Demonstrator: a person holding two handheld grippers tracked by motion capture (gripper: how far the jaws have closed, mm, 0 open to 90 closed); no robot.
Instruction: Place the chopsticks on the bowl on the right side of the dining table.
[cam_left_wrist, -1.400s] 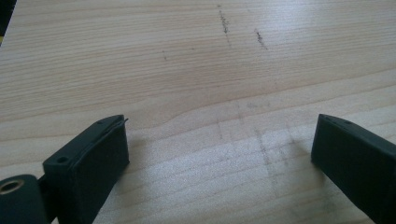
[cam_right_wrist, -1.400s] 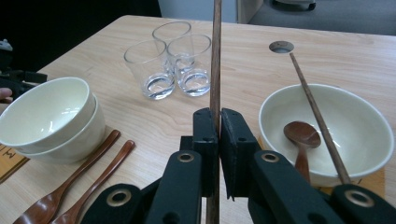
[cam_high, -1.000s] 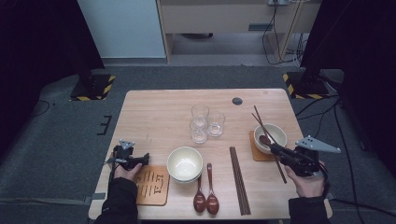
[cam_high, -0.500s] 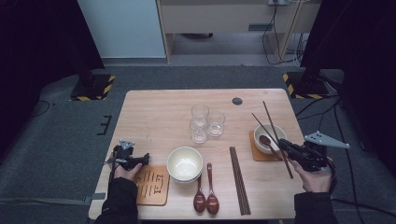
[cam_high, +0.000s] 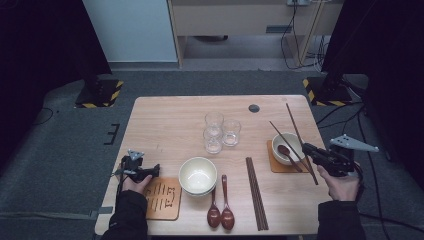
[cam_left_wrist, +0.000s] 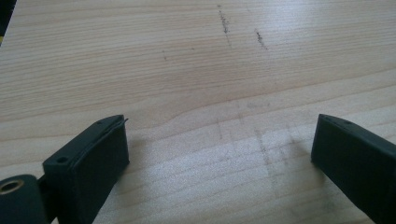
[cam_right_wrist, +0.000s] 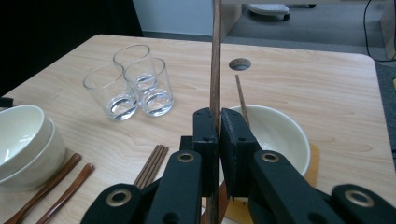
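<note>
Wooden chopsticks (cam_high: 301, 143) are what I have pinched in my right gripper (cam_high: 311, 150), seen from the high view at the table's (cam_high: 170, 115) right edge; the sticks slant up and away across the small bowl (cam_high: 286, 145) on its orange coaster (cam_high: 274, 165). My left gripper (cam_high: 150, 171) rests near the left edge, beside the patterned coaster (cam_high: 161, 200). Stacked bowls (cam_high: 198, 175), two spoons (cam_high: 220, 212), another set of chopsticks (cam_high: 256, 192) and three glasses (cam_high: 220, 131) lie between.

From the left gripper view, I see my jaws spread wide over bare wood (cam_left_wrist: 196, 70), nothing between them.

From the right gripper view, my jaws press together on one chopstick (cam_right_wrist: 215, 70) standing upright in front of the bowl (cam_right_wrist: 280, 135); a second stick (cam_right_wrist: 241, 100) slants behind.
</note>
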